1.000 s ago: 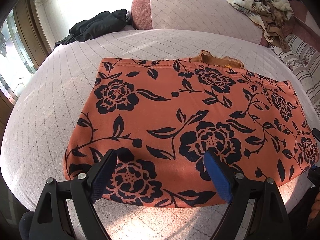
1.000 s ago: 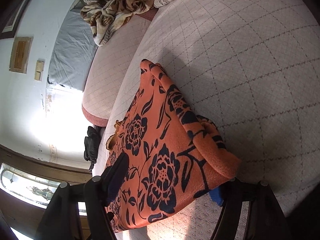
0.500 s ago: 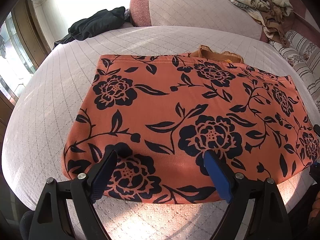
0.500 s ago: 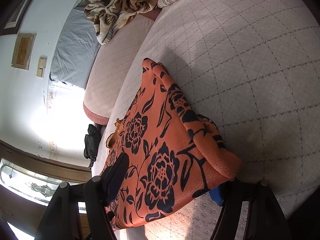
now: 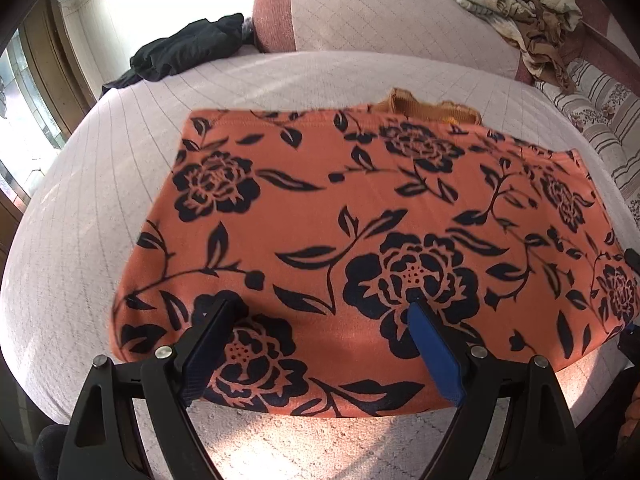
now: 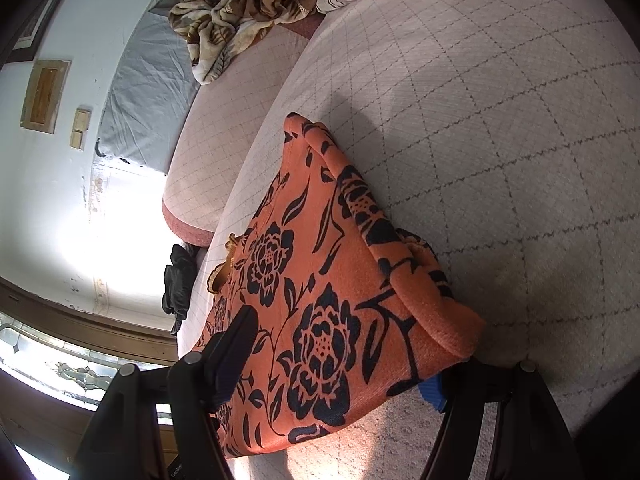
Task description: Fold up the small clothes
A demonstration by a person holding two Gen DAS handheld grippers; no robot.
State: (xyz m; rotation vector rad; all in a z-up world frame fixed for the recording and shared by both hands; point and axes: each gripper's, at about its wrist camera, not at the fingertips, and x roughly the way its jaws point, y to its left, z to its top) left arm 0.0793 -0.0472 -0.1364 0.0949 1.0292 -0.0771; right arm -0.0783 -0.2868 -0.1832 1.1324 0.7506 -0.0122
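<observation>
An orange garment with black flowers [image 5: 360,216] lies folded flat on the quilted bed; a ribbed orange collar [image 5: 428,110] peeks out at its far edge. My left gripper [image 5: 320,320] is open, its fingers spread over the garment's near edge, holding nothing. In the right wrist view the same garment [image 6: 320,300] shows from its right end, where the folded corner is raised. My right gripper [image 6: 340,356] is open, its jaws on either side of that corner; the right blue pad [image 6: 432,392] sits under the fold.
A black garment [image 5: 188,52] lies at the bed's far left by the window. A crumpled beige patterned cloth [image 5: 520,0] lies on the headboard cushion at the far right, and it also shows in the right wrist view [image 6: 240,12]. Striped bedding [image 5: 592,108] lies at the right.
The left wrist view has drifted slightly nearer the garment. The right gripper has shifted a little along the raised corner. Both grippers stay open.
</observation>
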